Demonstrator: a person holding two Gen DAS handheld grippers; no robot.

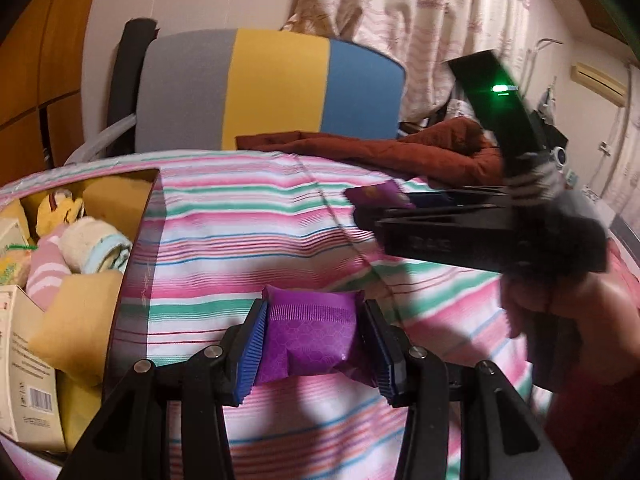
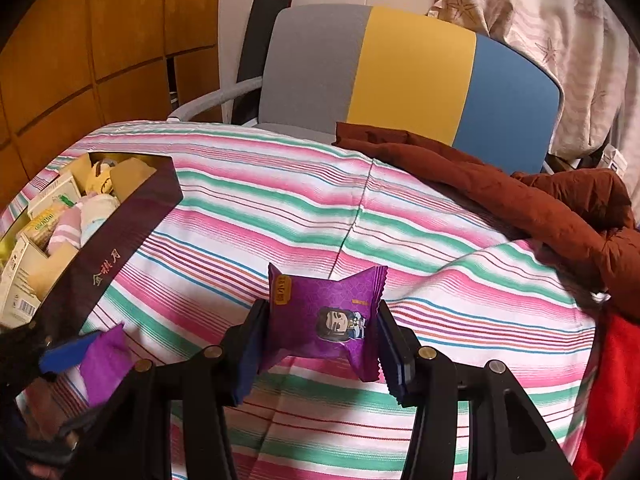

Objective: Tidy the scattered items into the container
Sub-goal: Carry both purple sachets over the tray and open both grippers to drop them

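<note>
Each of my grippers holds a purple snack packet above the striped bedspread. My left gripper (image 1: 316, 344) is shut on a plain purple packet (image 1: 310, 338), its blue pads pressing both sides. My right gripper (image 2: 320, 344) is shut on a purple packet with a cartoon figure (image 2: 326, 320). The dark box (image 2: 120, 248) used as the container lies to the left, holding rolled socks (image 1: 76, 256), small cartons and a soft toy. In the left wrist view the right gripper (image 1: 372, 204) shows at right with its packet (image 1: 378, 196). In the right wrist view the left gripper's packet (image 2: 106, 364) sits at lower left.
A reddish-brown jacket (image 2: 520, 200) lies across the far right of the bed. A chair with a grey, yellow and blue back (image 2: 408, 76) stands behind the bed. Wooden cabinets are at left, curtains at back right. A red cloth (image 2: 612, 392) hangs at the right edge.
</note>
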